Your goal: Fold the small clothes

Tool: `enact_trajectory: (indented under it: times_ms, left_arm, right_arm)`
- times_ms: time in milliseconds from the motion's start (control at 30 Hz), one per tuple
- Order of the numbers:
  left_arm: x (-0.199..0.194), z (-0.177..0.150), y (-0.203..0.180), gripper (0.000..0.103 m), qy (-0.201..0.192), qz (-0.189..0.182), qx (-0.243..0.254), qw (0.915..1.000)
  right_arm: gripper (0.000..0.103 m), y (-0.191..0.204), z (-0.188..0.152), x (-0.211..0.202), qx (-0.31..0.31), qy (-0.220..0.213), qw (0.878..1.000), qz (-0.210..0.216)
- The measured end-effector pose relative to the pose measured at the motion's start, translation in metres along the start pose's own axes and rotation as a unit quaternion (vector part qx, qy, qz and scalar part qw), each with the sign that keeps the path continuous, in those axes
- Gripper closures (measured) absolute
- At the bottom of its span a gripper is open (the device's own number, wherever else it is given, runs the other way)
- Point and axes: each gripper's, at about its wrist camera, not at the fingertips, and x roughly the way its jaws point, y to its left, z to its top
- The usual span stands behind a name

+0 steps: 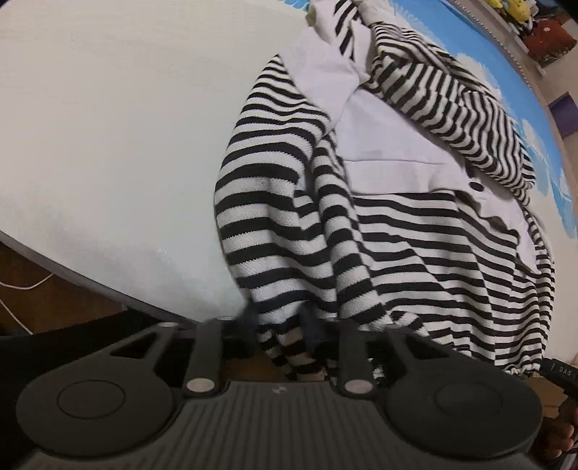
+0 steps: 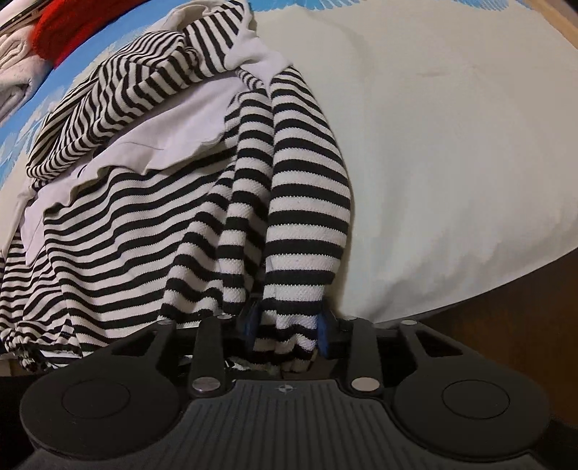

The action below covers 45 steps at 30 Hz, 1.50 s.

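A black-and-white striped top with a plain white chest panel (image 1: 390,137) lies rumpled on the pale table (image 1: 108,126). In the left wrist view my left gripper (image 1: 280,325) is shut on the striped top's (image 1: 415,253) lower edge at the near table edge. In the right wrist view my right gripper (image 2: 289,325) is shut on the cuff end of the top's striped sleeve (image 2: 307,202), which runs back to the body (image 2: 126,235). The far sleeve is bunched over the white panel (image 2: 173,123).
A blue cloud-patterned cloth (image 1: 513,90) covers the far side of the table. A red garment (image 2: 68,25) and a folded white garment (image 2: 18,72) lie at the far left in the right wrist view. Brown floor (image 1: 54,303) lies below the table edge.
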Motion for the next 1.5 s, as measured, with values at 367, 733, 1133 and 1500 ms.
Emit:
enact_trajectory:
  times_ms: [367, 733, 1133, 1500]
  left_arm:
    - [-0.01, -0.005, 0.002, 0.084, -0.003, -0.024, -0.017, 0.9996]
    - [-0.001, -0.013, -0.004, 0.096, 0.004, 0.004, 0.009, 0.9999]
    - [-0.076, -0.03, -0.044, 0.098, -0.117, 0.002, 0.128, 0.9848]
    - [-0.202, -0.049, -0.023, 0.099, -0.197, -0.088, 0.144, 0.9658]
  right_arm:
    - [0.084, -0.004, 0.004, -0.008, 0.022, -0.006, 1.0, 0.008]
    - [0.078, 0.001, 0.0, -0.004, 0.006, 0.004, 1.0, -0.003]
    - [0.097, 0.006, 0.002, -0.078, 0.003, -0.13, 0.99, 0.052]
    - [0.099, -0.029, -0.023, -0.205, 0.035, -0.227, 0.962, 0.147]
